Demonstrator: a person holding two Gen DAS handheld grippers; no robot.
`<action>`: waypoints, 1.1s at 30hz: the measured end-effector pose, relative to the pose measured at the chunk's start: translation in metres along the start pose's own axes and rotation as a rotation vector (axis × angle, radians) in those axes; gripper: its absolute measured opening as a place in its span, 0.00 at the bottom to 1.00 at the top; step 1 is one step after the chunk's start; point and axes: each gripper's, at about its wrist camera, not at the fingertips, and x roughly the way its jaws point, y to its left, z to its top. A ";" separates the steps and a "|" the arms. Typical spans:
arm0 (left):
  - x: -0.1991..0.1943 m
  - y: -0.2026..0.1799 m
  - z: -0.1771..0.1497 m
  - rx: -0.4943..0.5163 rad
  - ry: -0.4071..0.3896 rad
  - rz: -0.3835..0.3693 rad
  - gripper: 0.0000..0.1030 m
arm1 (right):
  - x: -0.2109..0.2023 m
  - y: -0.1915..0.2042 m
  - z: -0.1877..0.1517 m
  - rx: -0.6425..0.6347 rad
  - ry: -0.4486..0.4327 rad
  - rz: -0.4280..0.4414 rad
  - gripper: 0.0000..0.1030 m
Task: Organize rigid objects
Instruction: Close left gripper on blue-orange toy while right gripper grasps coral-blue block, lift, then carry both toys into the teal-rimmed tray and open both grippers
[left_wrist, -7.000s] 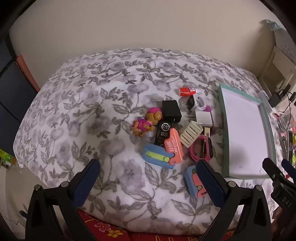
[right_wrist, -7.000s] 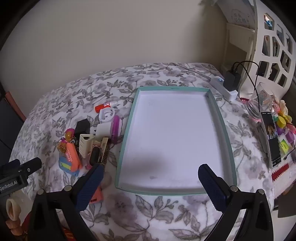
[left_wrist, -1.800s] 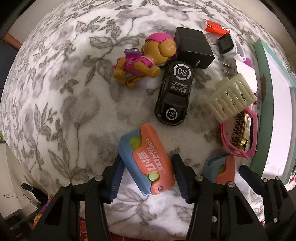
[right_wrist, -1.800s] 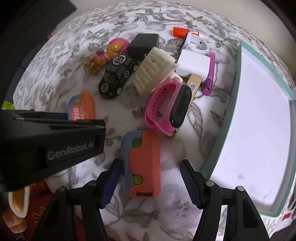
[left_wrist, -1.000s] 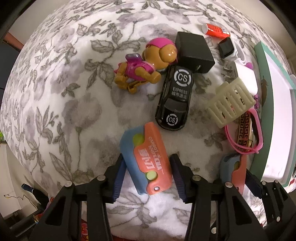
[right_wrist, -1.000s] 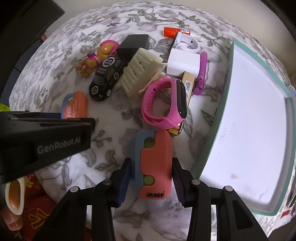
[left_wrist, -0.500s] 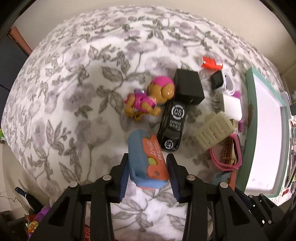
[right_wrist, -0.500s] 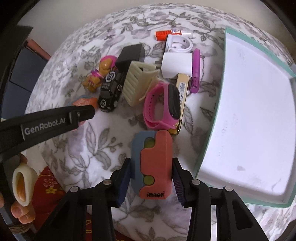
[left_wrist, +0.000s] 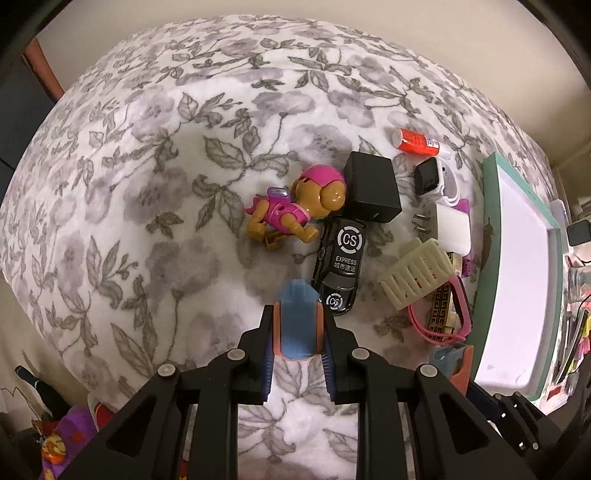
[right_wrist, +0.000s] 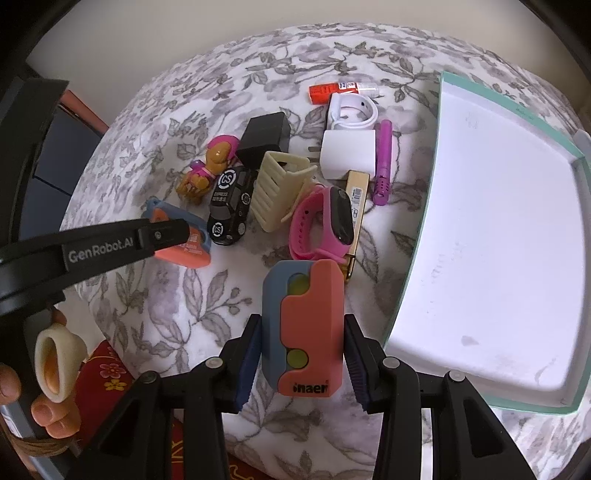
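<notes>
My left gripper (left_wrist: 297, 334) is shut on a blue and orange toy knife (left_wrist: 298, 318), held edge-on above the flowered blanket. It also shows in the right wrist view (right_wrist: 184, 242). My right gripper (right_wrist: 302, 356) is shut on a second blue and orange toy knife (right_wrist: 304, 325), marked "inaer", held flat above the blanket. A pile lies ahead: a pup figure (left_wrist: 299, 212), a black toy car (left_wrist: 341, 264), a black cube (left_wrist: 372, 186), a cream comb clip (left_wrist: 415, 273), a pink wristband (right_wrist: 325, 225), a white charger (right_wrist: 347, 153). A white tray with a green rim (right_wrist: 417, 236) lies to the right.
An orange tube (left_wrist: 415, 142), a white smartwatch (left_wrist: 437, 179), a gold bar (right_wrist: 356, 206) and a purple pen (right_wrist: 383, 162) lie in the pile. A red mat (right_wrist: 110, 373) lies below the bed edge. Shelf clutter (left_wrist: 576, 332) sits beyond the tray.
Both grippers have lifted their toy knives higher off the blanket. The left knife has turned from flat to edge-on. The pile has not moved.
</notes>
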 end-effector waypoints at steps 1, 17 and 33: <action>0.000 0.001 0.000 0.000 0.002 0.002 0.22 | 0.007 0.004 -0.001 -0.001 0.001 -0.009 0.44; 0.025 0.005 0.011 -0.005 0.029 0.012 0.22 | 0.008 0.001 -0.002 0.018 0.006 -0.006 0.44; -0.032 -0.018 0.008 0.053 -0.126 -0.071 0.22 | -0.032 -0.014 0.005 0.075 -0.121 0.033 0.44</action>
